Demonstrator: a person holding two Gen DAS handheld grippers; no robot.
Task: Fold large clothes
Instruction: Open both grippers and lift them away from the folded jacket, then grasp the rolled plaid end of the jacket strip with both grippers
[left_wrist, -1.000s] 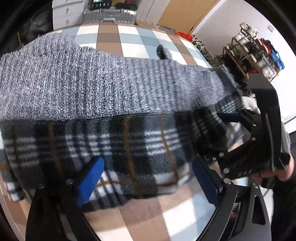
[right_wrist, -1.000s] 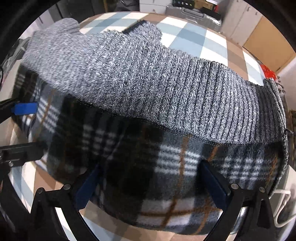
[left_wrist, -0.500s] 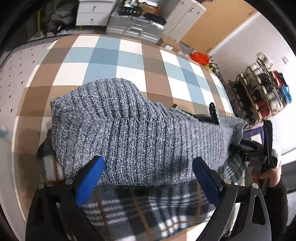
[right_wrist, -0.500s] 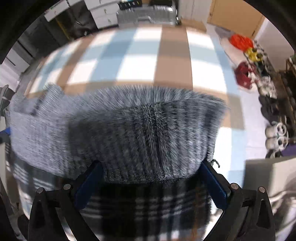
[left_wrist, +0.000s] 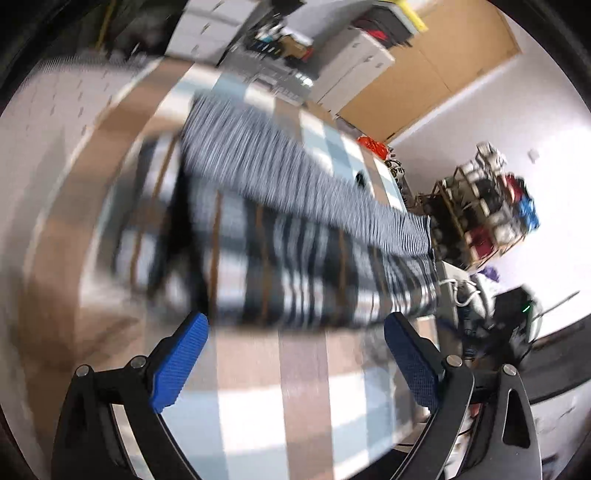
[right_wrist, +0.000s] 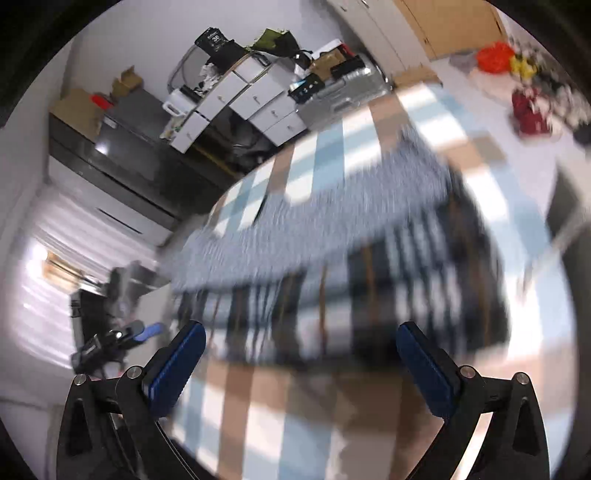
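checked tablecloth (left_wrist: 258, 406) in brown, blue and white covers the work surface, with white drawer units (right_wrist: 255, 96) and a silver suitcase (right_wrist: 340, 96) behind it. a folded garment (left_wrist: 295, 258), grey knit over black-and-white plaid lining, lies on the cloth, blurred by motion in both wrist views. left gripper (left_wrist: 295, 354) and right gripper (right_wrist: 301, 365) hang spread wide and empty just short of its near edge; a black bag (right_wrist: 216, 37) on the drawers bears "36".
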